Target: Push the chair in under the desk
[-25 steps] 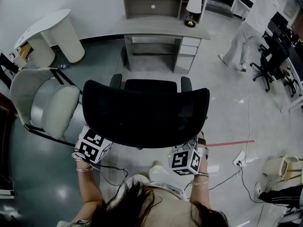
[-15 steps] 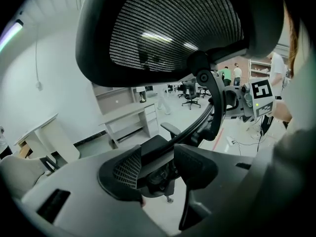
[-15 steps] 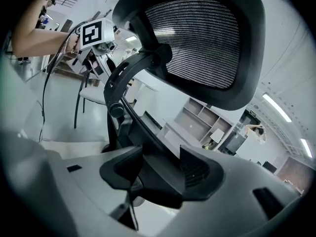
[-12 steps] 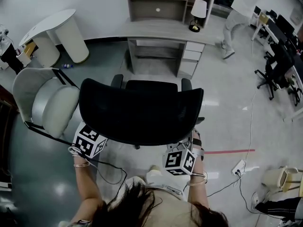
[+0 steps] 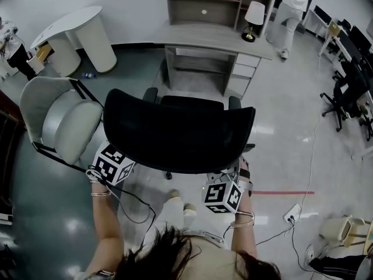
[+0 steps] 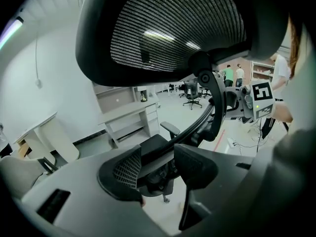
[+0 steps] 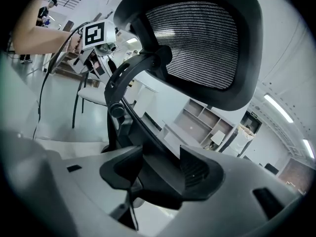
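Left tool [image 6: 157, 163], right tool [image 7: 159, 170] behind chair [image 5: 178, 130], desk [image 5: 215, 37] ahead

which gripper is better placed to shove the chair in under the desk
Left, slightly: in the head view the left gripper sits at the corner of the chair back, while the right gripper hangs lower, behind its edge. Both together would likely push straighter toward the desk.

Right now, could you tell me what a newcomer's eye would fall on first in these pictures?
The black mesh-backed office chair fills the middle of the head view, with the left gripper and right gripper tucked at the lower corners of its backrest. Ahead of it stands the grey desk, with a small lamp on its right end. A pale padded chair sits to the left.
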Action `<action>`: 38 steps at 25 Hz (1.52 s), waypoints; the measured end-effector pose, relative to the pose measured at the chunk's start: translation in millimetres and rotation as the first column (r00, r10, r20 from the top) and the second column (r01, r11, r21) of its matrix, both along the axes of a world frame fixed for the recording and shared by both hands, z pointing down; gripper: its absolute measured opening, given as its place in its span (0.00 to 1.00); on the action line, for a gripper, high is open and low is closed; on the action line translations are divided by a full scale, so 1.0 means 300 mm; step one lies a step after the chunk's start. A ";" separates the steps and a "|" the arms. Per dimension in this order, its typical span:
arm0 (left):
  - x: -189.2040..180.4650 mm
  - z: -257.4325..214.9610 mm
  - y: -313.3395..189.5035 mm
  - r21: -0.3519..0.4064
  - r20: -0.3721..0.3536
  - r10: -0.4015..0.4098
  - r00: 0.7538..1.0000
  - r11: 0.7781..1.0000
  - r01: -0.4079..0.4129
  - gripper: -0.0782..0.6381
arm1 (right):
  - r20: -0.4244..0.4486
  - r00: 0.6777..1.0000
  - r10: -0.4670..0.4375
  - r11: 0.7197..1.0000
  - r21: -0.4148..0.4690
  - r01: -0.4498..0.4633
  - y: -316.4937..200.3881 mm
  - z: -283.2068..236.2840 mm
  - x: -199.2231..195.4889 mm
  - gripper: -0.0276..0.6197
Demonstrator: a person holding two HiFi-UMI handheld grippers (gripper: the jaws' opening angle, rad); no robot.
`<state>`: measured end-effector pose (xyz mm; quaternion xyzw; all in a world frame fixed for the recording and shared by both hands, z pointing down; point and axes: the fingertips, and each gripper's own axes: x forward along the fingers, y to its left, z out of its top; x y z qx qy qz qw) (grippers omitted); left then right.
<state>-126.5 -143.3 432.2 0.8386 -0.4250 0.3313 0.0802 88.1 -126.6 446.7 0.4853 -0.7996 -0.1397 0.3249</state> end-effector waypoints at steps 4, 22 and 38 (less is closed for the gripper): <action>-0.006 -0.006 -0.032 0.004 0.000 0.001 1.000 1.000 -0.001 0.40 | 0.000 1.000 0.004 1.000 0.007 -0.004 -0.026 -0.005 -0.008 0.39; 0.036 0.001 -0.210 0.029 -0.035 0.022 0.999 0.999 -0.021 0.40 | 0.000 1.000 0.011 1.000 0.005 -0.011 -0.205 -0.004 0.037 0.39; 0.092 -0.010 -0.344 0.001 -0.021 0.133 0.991 0.991 -0.133 0.40 | 0.002 1.000 0.025 0.999 -0.039 -0.025 -0.364 -0.002 0.090 0.39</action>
